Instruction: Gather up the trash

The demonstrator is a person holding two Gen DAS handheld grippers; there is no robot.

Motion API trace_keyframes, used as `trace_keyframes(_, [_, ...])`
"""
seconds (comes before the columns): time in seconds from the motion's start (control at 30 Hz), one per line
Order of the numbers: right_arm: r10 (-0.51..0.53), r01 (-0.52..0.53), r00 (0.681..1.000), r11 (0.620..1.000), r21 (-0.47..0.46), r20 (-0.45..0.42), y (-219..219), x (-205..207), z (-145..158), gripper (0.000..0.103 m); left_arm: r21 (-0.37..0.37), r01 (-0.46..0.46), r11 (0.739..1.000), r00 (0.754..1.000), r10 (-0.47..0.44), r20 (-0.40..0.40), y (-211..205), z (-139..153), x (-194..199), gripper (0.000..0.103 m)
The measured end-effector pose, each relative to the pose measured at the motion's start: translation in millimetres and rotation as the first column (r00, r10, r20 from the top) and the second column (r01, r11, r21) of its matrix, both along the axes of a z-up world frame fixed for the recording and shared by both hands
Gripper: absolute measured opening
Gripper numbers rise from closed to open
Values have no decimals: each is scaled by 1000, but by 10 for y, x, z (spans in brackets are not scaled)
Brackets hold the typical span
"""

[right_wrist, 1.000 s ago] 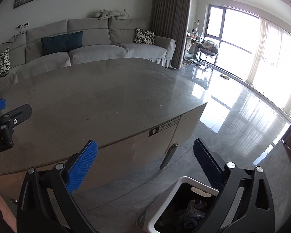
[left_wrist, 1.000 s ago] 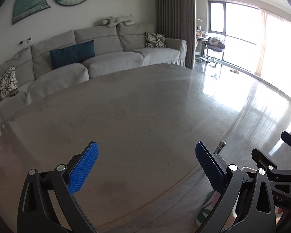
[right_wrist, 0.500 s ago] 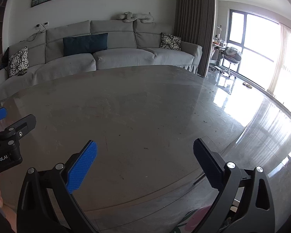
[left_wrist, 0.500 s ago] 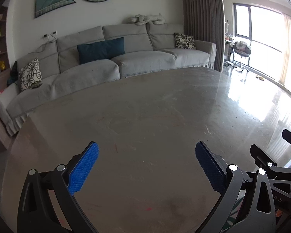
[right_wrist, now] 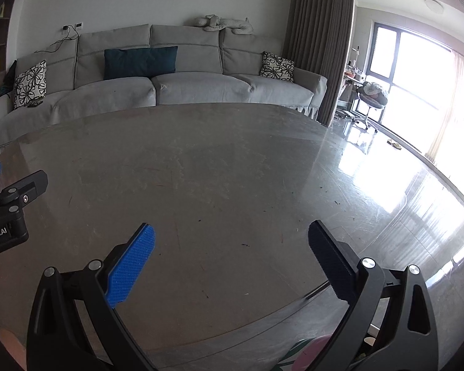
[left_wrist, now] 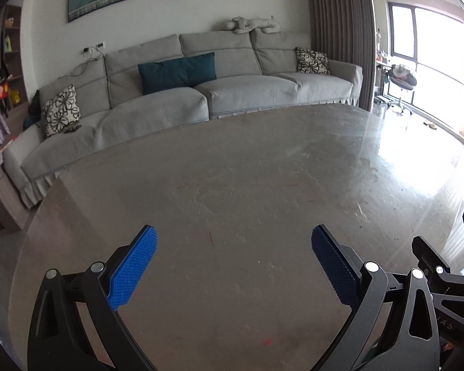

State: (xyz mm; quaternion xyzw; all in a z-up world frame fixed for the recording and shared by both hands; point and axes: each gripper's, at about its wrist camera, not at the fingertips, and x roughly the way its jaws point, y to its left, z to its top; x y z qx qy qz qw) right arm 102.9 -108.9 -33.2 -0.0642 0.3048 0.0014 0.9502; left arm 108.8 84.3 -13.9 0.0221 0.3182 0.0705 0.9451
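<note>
My left gripper (left_wrist: 233, 247) is open and empty above the bare grey stone table (left_wrist: 232, 185). My right gripper (right_wrist: 232, 247) is open and empty above the same table (right_wrist: 216, 170), near its front right edge. No trash shows on the table in either view, only small dark specks (right_wrist: 335, 201). The right gripper's body shows at the right edge of the left wrist view (left_wrist: 442, 272). The left gripper shows at the left edge of the right wrist view (right_wrist: 12, 204). The bin is out of view.
A long grey sofa (left_wrist: 201, 92) with a teal cushion (left_wrist: 176, 72) stands behind the table. A dark curtain (right_wrist: 318, 46) and bright windows (right_wrist: 417, 71) are at the right. A chair (right_wrist: 372, 92) stands by the window. The shiny floor (right_wrist: 433, 204) lies past the table's right edge.
Both grippers have swung left and up, from the table's right edge and the white bin on the floor to the table top. Both stayed open and empty.
</note>
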Motion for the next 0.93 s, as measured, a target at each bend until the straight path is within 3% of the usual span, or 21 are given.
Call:
trace_keyframes(0.3, [-3, 2, 1000, 1000, -15, -3, 29, -15, -37, 98, 9, -1, 1000, 1000, 1, -1, -61, -12, 18, 99])
trace_keyframes(0.4, [-3, 3, 1000, 1000, -18, -4, 31, -10, -32, 98, 53, -12, 998, 1000, 12, 4, -122, -17, 6, 99])
trace_keyframes(0.57, [-5, 5, 1000, 1000, -25, 3, 31, -3, -6, 98, 66, -2, 998, 1000, 1, 16, -175, 7, -27, 99])
trace_keyframes(0.93, [-1, 1, 1000, 1000, -15, 8, 34, 26, 11, 98, 42, 12, 999, 1000, -13, 12, -192, 39, -34, 99])
